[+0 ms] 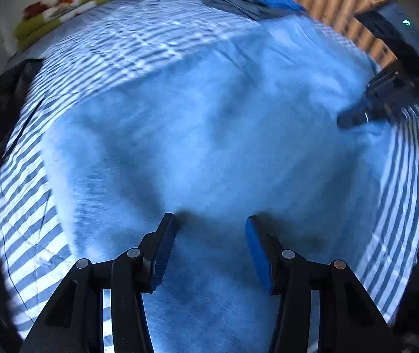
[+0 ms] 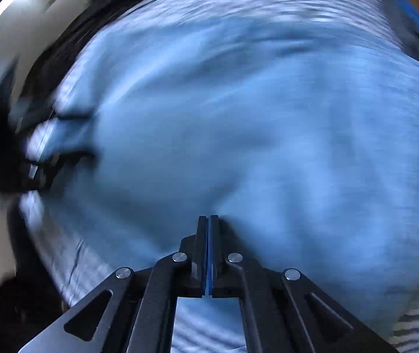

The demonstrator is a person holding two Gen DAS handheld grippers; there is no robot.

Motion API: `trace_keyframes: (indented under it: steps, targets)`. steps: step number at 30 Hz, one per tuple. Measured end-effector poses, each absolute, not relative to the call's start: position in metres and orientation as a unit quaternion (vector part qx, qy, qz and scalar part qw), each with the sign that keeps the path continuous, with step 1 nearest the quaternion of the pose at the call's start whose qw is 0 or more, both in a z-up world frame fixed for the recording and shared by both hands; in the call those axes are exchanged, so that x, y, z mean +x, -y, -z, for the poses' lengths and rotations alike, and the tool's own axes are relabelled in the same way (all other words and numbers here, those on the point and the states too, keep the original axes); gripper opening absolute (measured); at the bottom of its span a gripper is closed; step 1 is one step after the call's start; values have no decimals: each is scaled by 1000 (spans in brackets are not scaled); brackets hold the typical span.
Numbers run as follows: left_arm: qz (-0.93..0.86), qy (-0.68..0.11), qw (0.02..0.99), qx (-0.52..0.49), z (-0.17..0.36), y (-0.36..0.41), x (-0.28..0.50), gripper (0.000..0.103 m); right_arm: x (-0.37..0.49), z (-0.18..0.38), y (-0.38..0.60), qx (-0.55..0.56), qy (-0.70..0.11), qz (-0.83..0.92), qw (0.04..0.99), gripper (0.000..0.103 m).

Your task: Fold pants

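The light-blue pants (image 1: 209, 123) lie spread across the striped sheet (image 1: 30, 206), long axis running from the left gripper (image 1: 211, 220), whose fingers gape apart above them, toward the folded blue stack (image 1: 256, 0). Right gripper (image 2: 208, 217) is fully closed against the pants; whether it pinches cloth is unclear.

The light blue cloth pants (image 1: 209, 135) lie spread over the blue-and-white striped bed sheet (image 1: 30, 211), which shows past them on the left, at the far side and on the right. At the far left corner of the bed sits a stack of folded green, red and white cloths (image 1: 71, 6). At the far edge, right of the middle, lies a folded dark grey and bright blue cloth pile (image 1: 253, 0), with a slatted wooden panel (image 1: 327, 3) behind it. The left gripper (image 1: 211, 223) hangs over the near part of the pants. The right gripper (image 2: 208, 220) sits at their right side, its tips down at the cloth.
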State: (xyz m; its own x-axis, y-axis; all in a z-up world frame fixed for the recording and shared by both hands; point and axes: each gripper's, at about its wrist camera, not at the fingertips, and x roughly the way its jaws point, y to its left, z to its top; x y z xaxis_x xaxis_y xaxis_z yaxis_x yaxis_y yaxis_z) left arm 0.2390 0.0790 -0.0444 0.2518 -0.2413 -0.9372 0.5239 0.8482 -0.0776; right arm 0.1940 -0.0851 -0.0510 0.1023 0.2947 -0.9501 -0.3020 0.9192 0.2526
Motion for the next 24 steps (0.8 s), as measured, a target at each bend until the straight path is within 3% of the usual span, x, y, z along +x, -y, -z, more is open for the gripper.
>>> trace_keyframes:
  steps: [3, 9, 16, 20, 24]
  targets:
    - [251, -534, 801, 107, 18, -71, 229, 50, 209, 26, 126, 23, -595, -128, 793, 6]
    - [404, -510, 752, 105, -14, 8, 171, 50, 231, 26, 90, 31, -617, -220, 755, 6]
    - [414, -541, 727, 85, 7, 17, 163, 50, 250, 54, 26, -53, -609, -210, 763, 3]
    - [408, -548, 725, 89, 19, 19, 166, 50, 276, 52, 44, 16, -595, -166, 787, 0]
    - [398, -571, 713, 87, 46, 20, 190, 50, 276, 42, 56, 10, -585, -154, 796, 1]
